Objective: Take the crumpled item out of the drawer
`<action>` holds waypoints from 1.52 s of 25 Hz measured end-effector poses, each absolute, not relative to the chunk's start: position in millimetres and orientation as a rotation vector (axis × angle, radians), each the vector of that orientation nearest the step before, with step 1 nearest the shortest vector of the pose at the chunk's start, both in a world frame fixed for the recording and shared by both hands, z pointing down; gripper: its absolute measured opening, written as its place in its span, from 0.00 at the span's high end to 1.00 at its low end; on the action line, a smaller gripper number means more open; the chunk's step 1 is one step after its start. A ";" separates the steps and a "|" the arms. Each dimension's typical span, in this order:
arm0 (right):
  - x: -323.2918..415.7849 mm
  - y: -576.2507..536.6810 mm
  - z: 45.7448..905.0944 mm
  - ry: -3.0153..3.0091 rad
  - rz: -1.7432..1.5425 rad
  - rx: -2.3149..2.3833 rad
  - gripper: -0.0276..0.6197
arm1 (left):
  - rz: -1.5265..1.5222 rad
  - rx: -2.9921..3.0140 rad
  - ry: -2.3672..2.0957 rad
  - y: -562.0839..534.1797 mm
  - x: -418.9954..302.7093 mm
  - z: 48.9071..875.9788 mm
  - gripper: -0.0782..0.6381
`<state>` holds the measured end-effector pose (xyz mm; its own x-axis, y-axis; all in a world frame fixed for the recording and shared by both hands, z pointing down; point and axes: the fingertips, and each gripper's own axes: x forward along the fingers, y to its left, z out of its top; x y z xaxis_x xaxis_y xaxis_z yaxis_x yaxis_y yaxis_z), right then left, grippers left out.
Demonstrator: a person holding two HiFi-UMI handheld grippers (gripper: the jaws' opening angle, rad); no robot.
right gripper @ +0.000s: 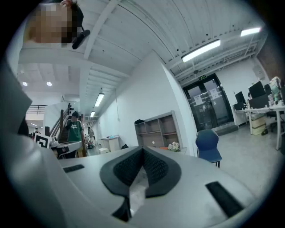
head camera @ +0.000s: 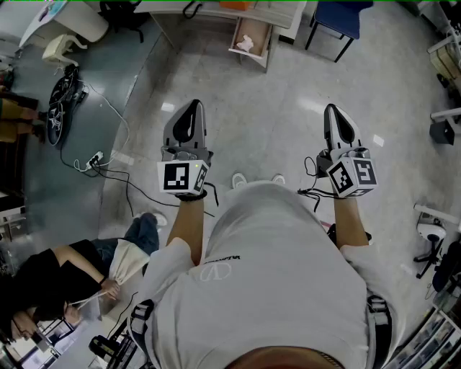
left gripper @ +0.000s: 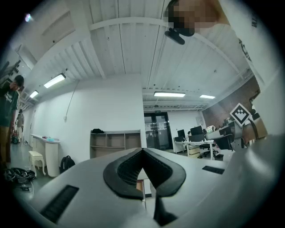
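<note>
Well apart from the open drawer point(head camera: 258, 32) holding the crumpled item point(head camera: 245, 43), left gripper point(head camera: 192, 108) and right gripper point(head camera: 334, 112) were both pressed together, empty, above the floor point(head camera: 288, 108).

Head view looks steeply down, drawer point(head camera: 250, 39) far ahead; both gripper views face level beyond it, seemingly sharing shelving point(left gripper: 115, 144)

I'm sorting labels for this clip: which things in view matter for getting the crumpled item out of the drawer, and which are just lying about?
For the job: open drawer; white crumpled item inside it; left gripper and right gripper, both shut and empty.
Lying about: blue chair; cable bundle on the floor; power strip.
</note>
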<state>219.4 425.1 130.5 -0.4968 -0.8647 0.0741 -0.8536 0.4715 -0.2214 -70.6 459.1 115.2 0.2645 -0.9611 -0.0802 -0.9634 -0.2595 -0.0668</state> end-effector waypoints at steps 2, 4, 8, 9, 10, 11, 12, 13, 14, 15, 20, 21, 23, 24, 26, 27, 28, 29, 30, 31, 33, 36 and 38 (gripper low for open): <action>216.6 420.7 132.0 2.653 -0.355 -1.551 0.95 | 0.032 -2.413 1.843 454.7 -73.6 116.1 0.89; 214.0 417.6 133.0 2.652 -0.357 -1.551 0.96 | 0.028 -2.414 1.842 451.7 -76.4 117.0 0.89; 210.6 413.4 133.3 2.654 -0.362 -1.549 0.96 | 0.018 -2.413 1.837 448.1 -79.3 116.8 0.89; 209.8 412.7 133.5 2.657 -0.361 -1.549 0.96 | 0.019 -2.411 1.836 447.5 -79.9 116.6 0.89; 209.1 412.1 133.5 2.659 -0.360 -1.548 0.96 | 0.021 -2.410 1.836 446.8 -80.5 116.4 0.89; 208.3 411.4 133.2 2.661 -0.359 -1.547 0.96 | 0.024 -2.410 1.837 446.0 -81.3 116.2 0.89; 207.4 410.6 132.6 2.662 -0.359 -1.544 0.96 | 0.026 -2.410 1.839 445.0 -82.2 116.1 0.89; 206.0 409.8 131.7 2.663 -0.360 -1.538 0.96 | 0.028 -2.410 1.841 444.1 -83.4 116.0 0.89; 204.0 409.4 130.8 2.663 -0.362 -1.528 0.96 | 0.032 -2.411 1.842 443.4 -84.8 116.1 0.89; 201.5 409.0 130.0 2.662 -0.363 -1.516 0.95 | 0.036 -2.412 1.843 442.9 -86.4 116.3 0.89; 188.9 401.2 126.5 2.649 -0.354 -1.517 0.95 | 0.050 -2.422 1.831 437.4 -96.5 117.0 0.89; 185.3 399.3 126.3 2.647 -0.353 -1.522 0.95 | 0.054 -2.425 1.829 435.8 -100.1 117.6 0.89; 176.6 396.3 126.3 2.643 -0.353 -1.532 0.95 | 0.060 -2.436 1.822 433.4 -108.1 119.9 0.89; 171.6 395.2 126.6 2.639 -0.356 -1.539 0.95 | 0.061 -2.446 1.816 432.5 -111.8 121.6 0.89; 160.9 393.8 127.3 2.627 -0.369 -1.551 0.95 | 0.058 -2.471 1.798 431.2 -117.7 125.6 0.89; 155.2 393.3 127.6 2.619 -0.374 -1.558 0.95 | 0.057 -2.487 1.787 430.5 -120.2 128.0 0.89; 149.5 393.0 128.0 2.612 -0.376 -1.567 0.95 | 0.058 -2.503 1.776 429.8 -122.5 130.9 0.89; 143.5 392.8 128.5 2.606 -0.374 -1.575 0.95 | 0.060 -2.519 1.763 429.0 -124.7 134.2 0.89; 136.9 392.7 129.1 2.606 -0.370 -1.580 0.95 | 0.064 -2.533 1.752 428.0 -127.0 136.7 0.89; 129.8 392.6 129.9 2.612 -0.366 -1.581 0.95 | 0.069 -2.544 1.743 427.0 -129.6 137.7 0.89; 116.3 392.6 132.1 2.633 -0.351 -1.581 0.95 | 0.077 -2.560 1.731 426.3 -135.2 138.7 0.89; 103.8 391.5 131.4 2.647 -0.345 -1.585 0.95 | 0.081 -2.583 1.719 425.1 -142.5 142.8 0.89; 99.5 390.7 127.9 2.650 -0.339 -1.583 0.95 | 0.083 -2.589 1.723 422.8 -147.4 145.5 0.89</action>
